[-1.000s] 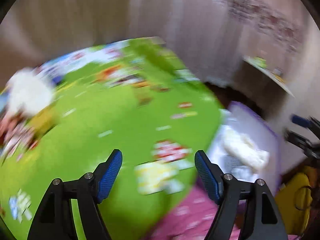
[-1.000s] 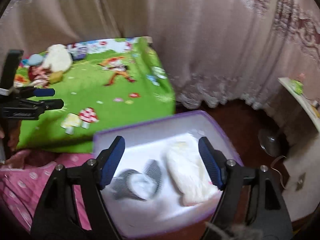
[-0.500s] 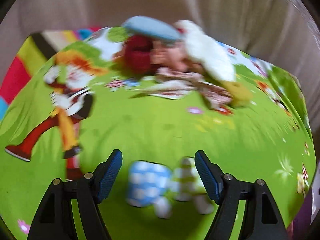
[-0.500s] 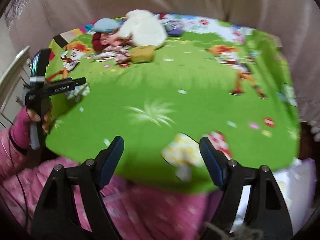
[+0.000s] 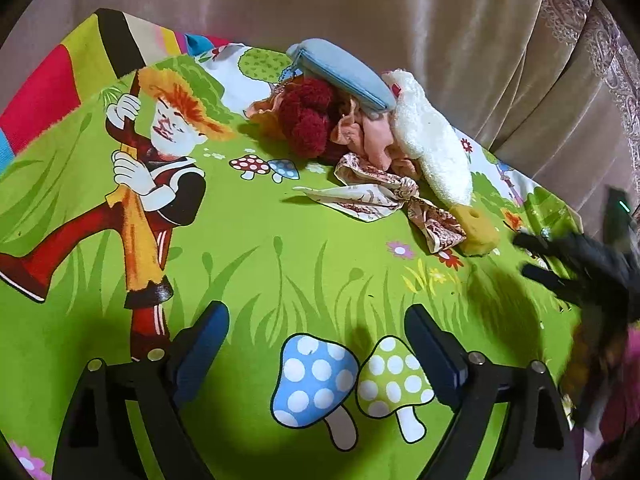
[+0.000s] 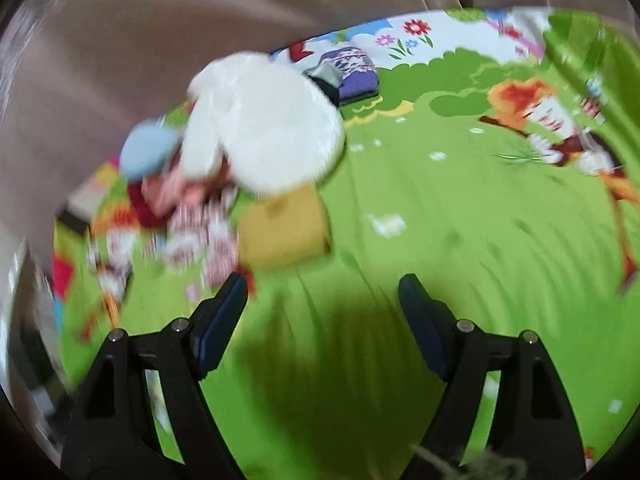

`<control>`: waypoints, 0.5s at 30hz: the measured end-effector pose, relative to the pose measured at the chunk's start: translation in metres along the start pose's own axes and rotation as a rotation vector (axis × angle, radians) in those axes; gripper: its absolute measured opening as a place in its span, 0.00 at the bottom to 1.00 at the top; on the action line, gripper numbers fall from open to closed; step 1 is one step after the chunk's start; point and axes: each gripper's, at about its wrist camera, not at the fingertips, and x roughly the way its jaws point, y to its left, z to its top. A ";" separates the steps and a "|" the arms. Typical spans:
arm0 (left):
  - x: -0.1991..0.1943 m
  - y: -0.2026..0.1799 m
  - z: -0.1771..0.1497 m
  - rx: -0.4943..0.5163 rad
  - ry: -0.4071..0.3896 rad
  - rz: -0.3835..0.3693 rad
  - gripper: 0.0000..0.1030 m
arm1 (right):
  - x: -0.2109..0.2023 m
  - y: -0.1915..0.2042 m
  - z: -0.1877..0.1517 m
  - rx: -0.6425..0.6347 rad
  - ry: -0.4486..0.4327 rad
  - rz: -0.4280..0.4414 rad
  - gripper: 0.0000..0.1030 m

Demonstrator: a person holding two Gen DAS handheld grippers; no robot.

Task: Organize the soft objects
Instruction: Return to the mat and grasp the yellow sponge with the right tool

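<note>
A heap of soft things lies at the far side of the green cartoon cloth (image 5: 256,248): a blue pouch (image 5: 340,72), a dark red pompom piece (image 5: 308,116), peach fabric (image 5: 372,136), a white fluffy towel (image 5: 432,148), a patterned scarf (image 5: 376,196) and a yellow sponge (image 5: 480,228). My left gripper (image 5: 316,332) hovers over the cloth short of the heap, its jaws opening with nothing between them. The right gripper (image 6: 324,304) is open and empty, close in front of the yellow sponge (image 6: 284,228) and white towel (image 6: 264,128); it also shows blurred at the left wrist view's right edge (image 5: 536,256).
Beige curtains (image 5: 400,12) hang behind the cloth-covered surface. A purple patterned item (image 6: 352,72) lies behind the white towel. Bare green cloth stretches to the right of the heap in the right wrist view. A pink sleeve (image 5: 628,380) shows at the right edge.
Both grippers swung away from the purple box to the green cloth and closed in on the heap. The left gripper's jaws stand wider than half a second ago.
</note>
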 end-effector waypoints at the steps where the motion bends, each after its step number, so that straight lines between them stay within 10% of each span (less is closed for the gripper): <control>1: 0.000 0.001 0.000 -0.004 -0.001 -0.007 0.89 | 0.011 0.004 0.012 0.057 0.008 -0.014 0.78; 7: -0.001 0.000 -0.001 -0.006 -0.002 -0.011 0.90 | 0.050 0.034 0.052 0.216 -0.027 -0.041 0.78; 15: -0.003 0.002 -0.001 -0.025 -0.009 -0.038 0.91 | 0.065 0.057 0.033 -0.079 0.021 -0.268 0.78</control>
